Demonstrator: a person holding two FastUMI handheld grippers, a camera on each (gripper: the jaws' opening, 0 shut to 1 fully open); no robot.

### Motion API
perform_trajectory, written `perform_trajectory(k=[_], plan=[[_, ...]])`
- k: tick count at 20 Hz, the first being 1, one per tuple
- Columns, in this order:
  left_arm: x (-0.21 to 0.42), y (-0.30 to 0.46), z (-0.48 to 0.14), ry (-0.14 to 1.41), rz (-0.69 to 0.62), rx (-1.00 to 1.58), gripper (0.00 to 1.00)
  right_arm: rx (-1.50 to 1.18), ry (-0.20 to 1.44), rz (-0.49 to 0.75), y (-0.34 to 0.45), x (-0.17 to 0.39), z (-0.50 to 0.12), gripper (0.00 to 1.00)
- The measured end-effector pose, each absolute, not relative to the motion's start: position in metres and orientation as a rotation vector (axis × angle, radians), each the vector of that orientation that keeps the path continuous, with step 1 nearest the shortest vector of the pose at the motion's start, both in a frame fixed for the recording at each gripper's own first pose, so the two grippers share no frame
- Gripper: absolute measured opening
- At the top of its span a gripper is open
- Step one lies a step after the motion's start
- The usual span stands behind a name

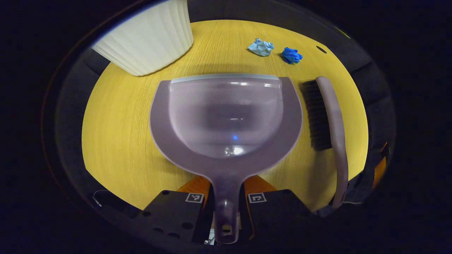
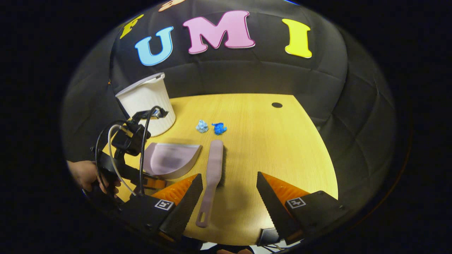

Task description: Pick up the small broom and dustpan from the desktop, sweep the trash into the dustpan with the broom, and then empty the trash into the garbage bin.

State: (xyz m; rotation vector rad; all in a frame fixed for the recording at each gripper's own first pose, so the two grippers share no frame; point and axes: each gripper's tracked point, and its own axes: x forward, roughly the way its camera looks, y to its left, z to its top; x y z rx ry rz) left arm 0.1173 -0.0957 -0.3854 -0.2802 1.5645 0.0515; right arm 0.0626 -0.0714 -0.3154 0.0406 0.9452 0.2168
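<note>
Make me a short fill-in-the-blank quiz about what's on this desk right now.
1. The left tongs are shut on the ____ of the dustpan.
2. The right tongs are ____.
3. The broom lies on the ____.
4. There are ____ crumpled scraps by the white bin.

Answers: handle; open; desk; two

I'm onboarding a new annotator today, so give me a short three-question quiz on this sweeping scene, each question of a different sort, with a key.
1. True or false: the left gripper is shut on the dustpan handle.
2. Multiple choice: the broom is (A) held by the right gripper, (B) lying on the desktop, (C) inside the garbage bin.
3. Fill in: the number of crumpled trash pieces on the desktop is ____.

Key
1. True; both fingers press the handle.
2. B; the right gripper hangs open, broom handle between its fingers, untouched.
3. Two: a pale blue wad and a bright blue wad, past the dustpan, beside the white garbage bin.
</note>
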Motion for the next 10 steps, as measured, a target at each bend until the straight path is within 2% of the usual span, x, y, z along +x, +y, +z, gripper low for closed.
perform_trajectory(k=[4, 8, 10], plan=[[0.121, -0.095, -0.388, 1.538, 0.015, -0.283, 0.30, 0.096, 1.159, 0.226, -0.044, 0.052, -0.346, 0.99], [0.124, -0.092, -0.386, 1.494, -0.020, -0.292, 0.29, 0.175, 1.479, 0.097, -0.042, 0.030, -0.387, 0.99], [0.125, -0.093, -0.386, 1.467, -0.044, -0.308, 0.29, 0.207, 1.572, 0.045, -0.043, 0.024, -0.398, 0.99]])
